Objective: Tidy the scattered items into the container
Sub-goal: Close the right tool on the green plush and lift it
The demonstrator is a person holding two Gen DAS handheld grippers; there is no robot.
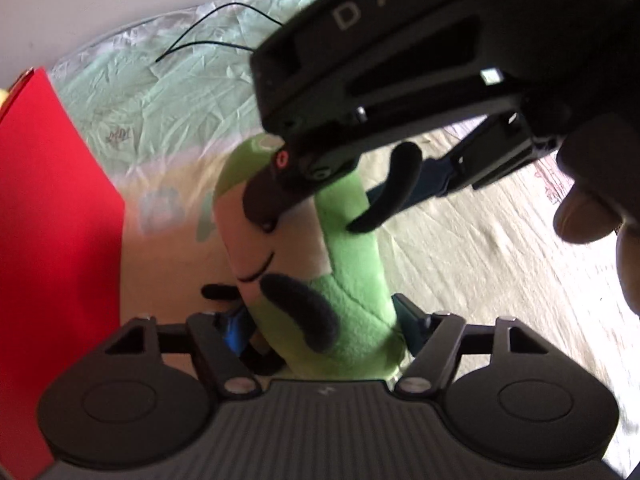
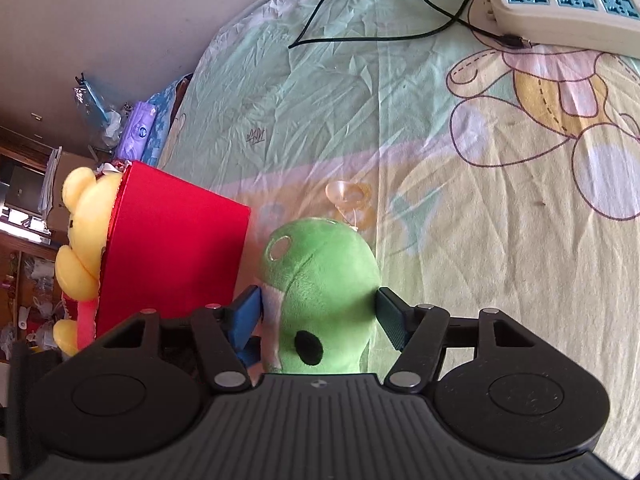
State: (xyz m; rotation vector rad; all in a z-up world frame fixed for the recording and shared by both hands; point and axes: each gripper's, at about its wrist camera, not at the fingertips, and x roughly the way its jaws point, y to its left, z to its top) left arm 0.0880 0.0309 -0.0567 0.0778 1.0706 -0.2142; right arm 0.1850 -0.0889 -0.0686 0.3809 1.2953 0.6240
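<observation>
Cartoon-print bedsheet (image 2: 400,160) carries a red box (image 2: 172,256) at nine o'clock of the green plush (image 2: 324,280); both left tongs (image 1: 316,320) and right tongs (image 2: 320,312) clamp it.

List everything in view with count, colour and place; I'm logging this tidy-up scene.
green plush: 1, green with black patches, on the sheet beside the box, between both grippers' fingers
red box: 1, red, left of the plush
yellow plush: 1, yellow, at the box's far side
sheet: 1, pale green cartoon print, under everything
power strip: 1, cream with blue sockets, top right
cable: 1, black, on the sheet near the strip
left gripper: 1, black, around the plush
right gripper: 1, black, around the plush
</observation>
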